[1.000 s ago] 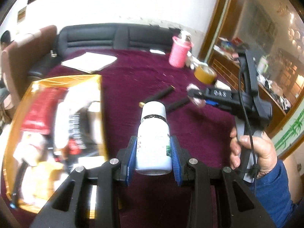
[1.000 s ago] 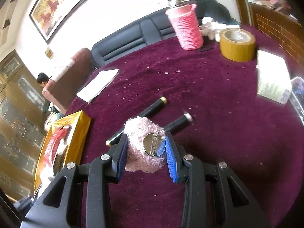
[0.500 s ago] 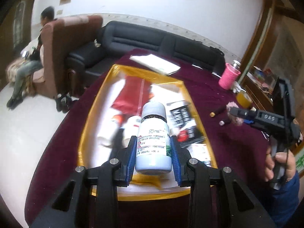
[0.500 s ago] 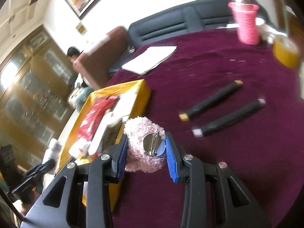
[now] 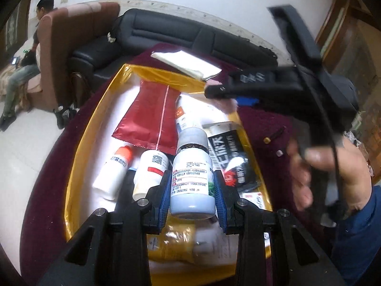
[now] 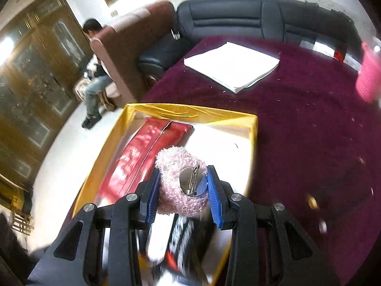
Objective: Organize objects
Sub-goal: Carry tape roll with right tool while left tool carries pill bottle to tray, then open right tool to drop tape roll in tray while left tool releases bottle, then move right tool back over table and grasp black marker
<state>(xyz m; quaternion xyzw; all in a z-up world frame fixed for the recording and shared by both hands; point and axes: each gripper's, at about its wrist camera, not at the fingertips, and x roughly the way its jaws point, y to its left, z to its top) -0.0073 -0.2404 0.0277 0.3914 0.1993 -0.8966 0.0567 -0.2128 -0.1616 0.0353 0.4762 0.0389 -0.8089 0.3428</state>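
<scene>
My left gripper (image 5: 192, 190) is shut on a white bottle with a grey cap (image 5: 192, 176) and holds it above the gold box (image 5: 78, 140). My right gripper (image 6: 182, 190) is shut on a pink fluffy brooch (image 6: 176, 166) with a metal pin back, held over the same gold box (image 6: 252, 138). The right gripper also shows in the left wrist view (image 5: 228, 95), at the box's far right rim. In the box lie a red packet (image 5: 147, 116), two white bottles (image 5: 114, 171), and a black packet (image 5: 228, 157).
The box stands on a round table with a maroon cloth (image 6: 309, 124). A stack of white paper (image 6: 231, 64) lies beyond the box. Two dark tubes (image 5: 273, 135) lie to its right. A pink cup (image 6: 369, 76) is at far right. Sofas stand behind the table.
Both grippers have swung left from the table's middle to above the gold box, carrying the bottle and the brooch. The left gripper has come lower and closer to the box's contents.
</scene>
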